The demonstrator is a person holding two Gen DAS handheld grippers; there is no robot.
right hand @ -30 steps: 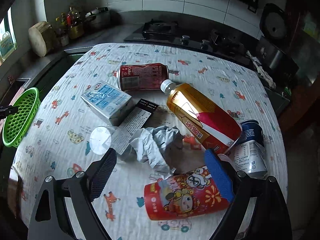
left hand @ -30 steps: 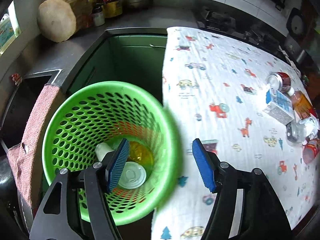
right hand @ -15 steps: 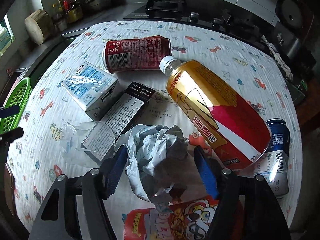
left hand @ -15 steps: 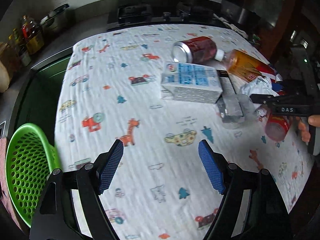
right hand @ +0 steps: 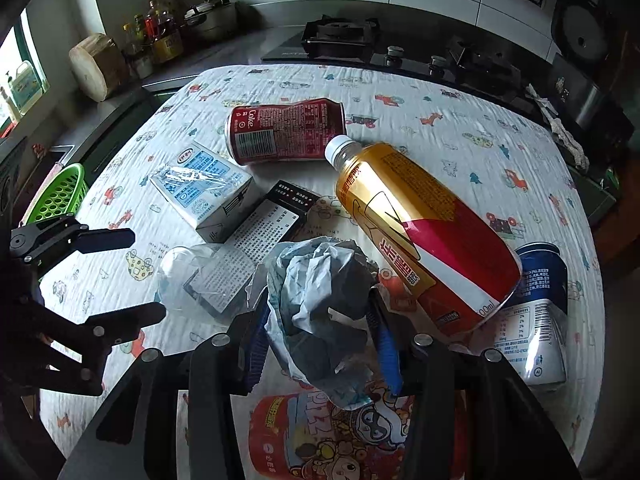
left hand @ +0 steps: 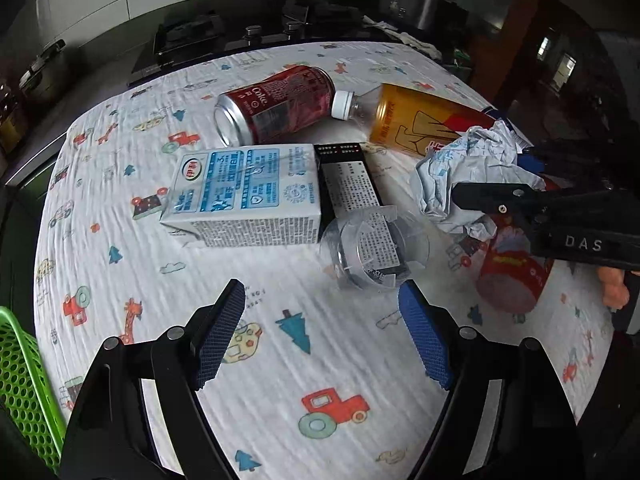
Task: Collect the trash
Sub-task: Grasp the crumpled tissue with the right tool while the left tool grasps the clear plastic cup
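My right gripper (right hand: 320, 336) is shut on a crumpled paper wad (right hand: 320, 296), which also shows in the left wrist view (left hand: 468, 172). My left gripper (left hand: 320, 332) is open and empty, just short of a clear plastic cup (left hand: 372, 252) lying on the cloth. Around them lie a blue-white milk carton (left hand: 244, 192), a red cola can (left hand: 276, 104), an orange drink bottle (right hand: 420, 224), a black box (left hand: 348, 184), a blue can (right hand: 540, 304) and a red cartoon cup (right hand: 332, 436). The green basket (left hand: 20, 384) sits off the table's left edge.
The table wears a white cloth (left hand: 280, 380) with cartoon prints. A stove (right hand: 340, 36) and dark counter run behind it. A round wooden block (right hand: 98, 66) and several bottles (right hand: 156, 36) stand at the back left.
My left gripper swung from over the basket to the table and came close to the clear cup. My right gripper moved onto the paper wad and shut on it.
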